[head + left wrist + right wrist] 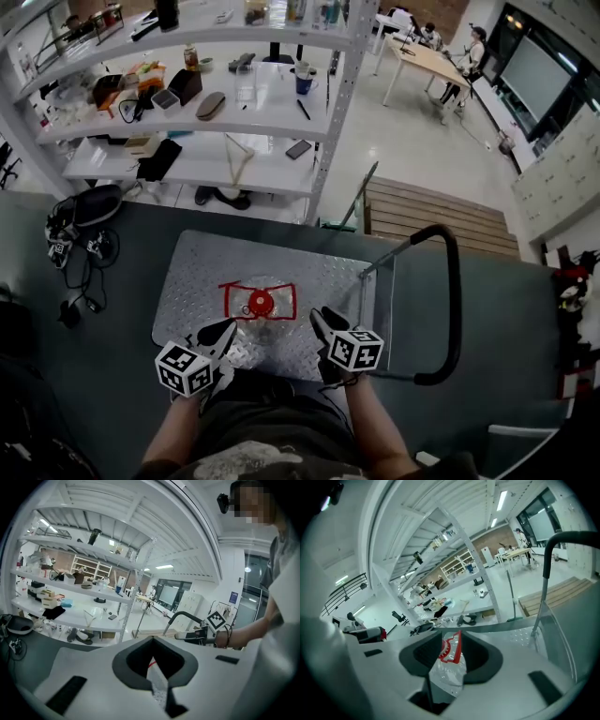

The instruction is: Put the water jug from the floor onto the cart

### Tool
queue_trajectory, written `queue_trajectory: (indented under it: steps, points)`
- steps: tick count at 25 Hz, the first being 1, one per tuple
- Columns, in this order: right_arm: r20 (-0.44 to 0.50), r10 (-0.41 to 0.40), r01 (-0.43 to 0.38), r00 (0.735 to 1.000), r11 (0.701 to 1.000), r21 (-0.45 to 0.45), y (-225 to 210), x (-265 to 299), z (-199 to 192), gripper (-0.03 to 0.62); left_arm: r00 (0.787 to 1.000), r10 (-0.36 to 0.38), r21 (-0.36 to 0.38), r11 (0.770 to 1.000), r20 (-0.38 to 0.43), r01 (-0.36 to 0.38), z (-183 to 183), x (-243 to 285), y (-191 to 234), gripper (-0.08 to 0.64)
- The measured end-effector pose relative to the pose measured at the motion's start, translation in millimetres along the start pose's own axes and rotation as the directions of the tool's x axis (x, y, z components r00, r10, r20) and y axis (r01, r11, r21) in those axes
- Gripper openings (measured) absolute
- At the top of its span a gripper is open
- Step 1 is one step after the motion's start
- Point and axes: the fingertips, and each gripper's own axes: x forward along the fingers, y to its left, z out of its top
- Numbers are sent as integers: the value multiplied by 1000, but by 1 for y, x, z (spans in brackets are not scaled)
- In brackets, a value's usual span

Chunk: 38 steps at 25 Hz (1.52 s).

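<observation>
Water jug point(258, 305) sat on cart point(187, 281), red cap up.
L gripper point(223, 330) & R gripper point(322, 321) flanked its near side, both w/ jaws apart, clamped on nothing.

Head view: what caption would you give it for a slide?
Clear plastic water jug with a red cap sits on the grey metal cart, left gripper and right gripper open on either side.

A cluttered white metal shelving unit point(187, 112) stands on a pale floor point(412, 150). Nearer lies dark grey matting point(506, 309), bordered by a slatted wooden platform point(441, 220). Strip lights point(502, 499) line the ceiling.
</observation>
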Motion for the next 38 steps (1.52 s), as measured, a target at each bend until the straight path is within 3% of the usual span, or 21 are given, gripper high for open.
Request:
queue_trajectory:
  steps: [4,8,12,16,23,33,38]
  points:
    - [77,108,-106,991,994,-25,15,-21,12,115,999,32,-10,999,25,-32,-4,0,-21,7]
    - [70,169,-165,983,985,-58,18,-32,7,115,997,66,-34,997,39,-65,-11,-1,-35,7]
    - [74,170,-166,983,984,-58,15,-37,-1,89,998,59,-14,998,29,-58,-22,-9,-51,7]
    - [108,152,-145,983,987,-72,18,-40,-3,47,997,67,-41,997,33,-65,-34,-16,-54,8]
    - [151,154,-137,976,984,-118,56,-67,-17,15,993,71,-24,997,96,-69,-42,-67,-79,8]
    - [164,176,-145,971,972,-182,132,-142,-89,-8,984,117,-77,991,133,-108,-107,-179,-119,7]
    - [167,183,-144,969,964,-223,153,-184,-119,-8,978,113,-55,993,177,-105,-124,-219,-151,8]
